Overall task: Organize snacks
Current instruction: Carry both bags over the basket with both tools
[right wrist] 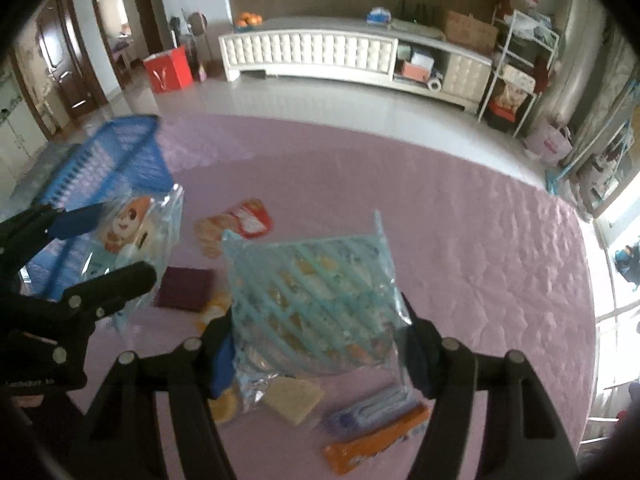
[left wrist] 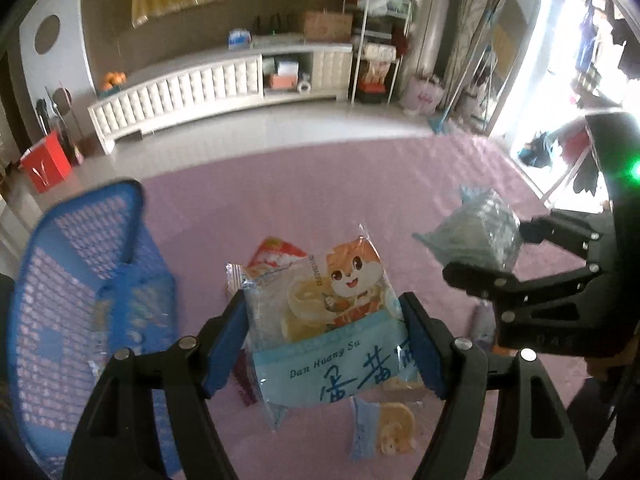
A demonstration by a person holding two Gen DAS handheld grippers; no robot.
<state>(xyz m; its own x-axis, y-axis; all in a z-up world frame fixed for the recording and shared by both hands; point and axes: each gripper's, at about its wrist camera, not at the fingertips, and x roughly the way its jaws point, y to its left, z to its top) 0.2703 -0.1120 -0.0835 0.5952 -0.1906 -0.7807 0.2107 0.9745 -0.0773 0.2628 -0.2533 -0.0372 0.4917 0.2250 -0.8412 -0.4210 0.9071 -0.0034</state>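
- Both hand-held grippers sit nearest the lens, each clamped on a snack packet lifted clear of the pink quilted bed cover (right wrist: 440, 216), probably so the packets can be carried to the blue basket (left wrist: 80, 300).
- Blue basket, the largest task thing, is the landmark: it stands on the cover with a little already lying inside, its openwork wall facing the loose snacks.
- Left hand-held gripper (left wrist: 324, 340) holds the fox-print packet (left wrist: 332, 320) by its two side edges, just to the right of the basket and nearly level with its rim.
- Right hand-held gripper (right wrist: 316, 344) pinches the pale blue lattice-print packet (right wrist: 312, 300), farther right of the basket, beyond the left one.
- Red-and-white packet (right wrist: 240, 224) lies flat on the cover right of the basket; a maroon packet (right wrist: 184, 288) lies nearer the cameras.
- Orange bar (right wrist: 376, 440) and purple wrapper (right wrist: 372, 408) lie farthest from the basket, under the right hand-held gripper.
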